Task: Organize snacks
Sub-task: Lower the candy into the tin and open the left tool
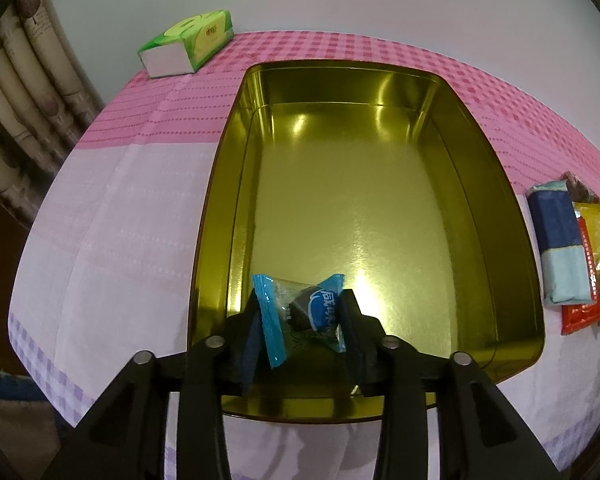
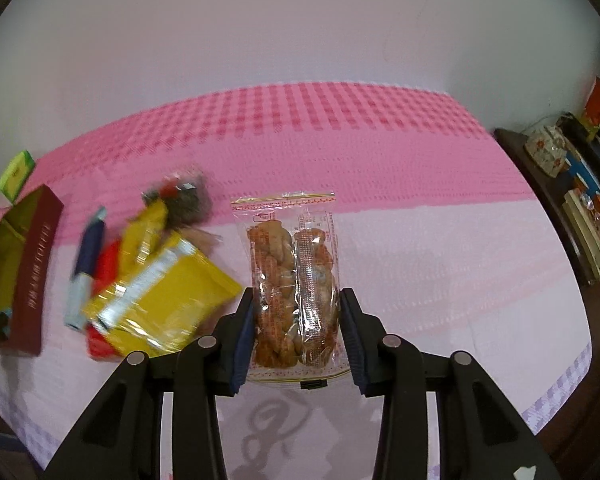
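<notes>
Over the near corner of the gold tin (image 1: 496, 184), a blue-wrapped candy (image 1: 300, 312) between the slightly parted jaws of the left gripper (image 1: 302, 300), grip unclear. To the right, a clear pack of twists (image 2: 294, 280) clamped in the right gripper (image 2: 297, 300), raised above the tablecloth (image 2: 460, 260) beside the snack pile (image 2: 156, 276).

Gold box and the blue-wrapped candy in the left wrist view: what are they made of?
Gold box: looks like thin metal, glossy; its walls mirror the light and the rim is rolled. Blue-wrapped candy: likely thin plastic film, part clear, with crimped ends; a dark sweet shows through.
</notes>
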A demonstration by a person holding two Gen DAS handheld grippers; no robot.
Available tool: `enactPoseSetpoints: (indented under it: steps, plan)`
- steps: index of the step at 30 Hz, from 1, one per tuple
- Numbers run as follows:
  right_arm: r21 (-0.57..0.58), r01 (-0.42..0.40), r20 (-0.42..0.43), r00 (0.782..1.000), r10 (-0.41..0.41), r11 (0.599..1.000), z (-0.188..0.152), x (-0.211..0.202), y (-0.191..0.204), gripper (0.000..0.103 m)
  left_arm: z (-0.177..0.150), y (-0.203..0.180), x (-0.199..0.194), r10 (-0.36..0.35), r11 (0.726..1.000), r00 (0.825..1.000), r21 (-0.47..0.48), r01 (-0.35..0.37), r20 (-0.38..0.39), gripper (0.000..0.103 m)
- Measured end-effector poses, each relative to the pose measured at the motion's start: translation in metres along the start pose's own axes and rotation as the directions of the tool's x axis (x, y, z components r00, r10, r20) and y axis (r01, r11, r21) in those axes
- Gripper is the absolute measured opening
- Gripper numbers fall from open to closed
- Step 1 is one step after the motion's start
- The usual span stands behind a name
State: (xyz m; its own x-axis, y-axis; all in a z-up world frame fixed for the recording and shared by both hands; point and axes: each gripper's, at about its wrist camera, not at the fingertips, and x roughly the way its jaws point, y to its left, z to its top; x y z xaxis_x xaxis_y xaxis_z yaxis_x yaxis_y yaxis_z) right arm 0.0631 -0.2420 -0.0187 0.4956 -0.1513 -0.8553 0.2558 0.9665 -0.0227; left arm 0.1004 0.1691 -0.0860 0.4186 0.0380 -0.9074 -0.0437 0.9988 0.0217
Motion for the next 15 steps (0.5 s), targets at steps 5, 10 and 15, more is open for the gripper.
enactPoseSetpoints:
  steps: [5,10,15]
  plan:
    - [-0.037,-0.042,0.032,0.999,0.043,0.998,0.009,-0.017,0.028,0.037,0.001,-0.001,-0.008,-0.011,1.000,1.000,-0.002,0.011,0.022,0.063]
    - [-0.099,-0.093,0.045,0.994,0.098,0.991,0.011,-0.029,0.061,0.037,0.001,-0.003,-0.019,-0.023,1.000,0.999,0.004,0.023,0.043,0.064]
    - [-0.176,-0.155,0.041,0.985,0.165,0.972,0.010,-0.038,0.106,0.037,0.003,-0.002,-0.043,-0.013,1.000,0.994,0.006,0.012,0.111,0.064]
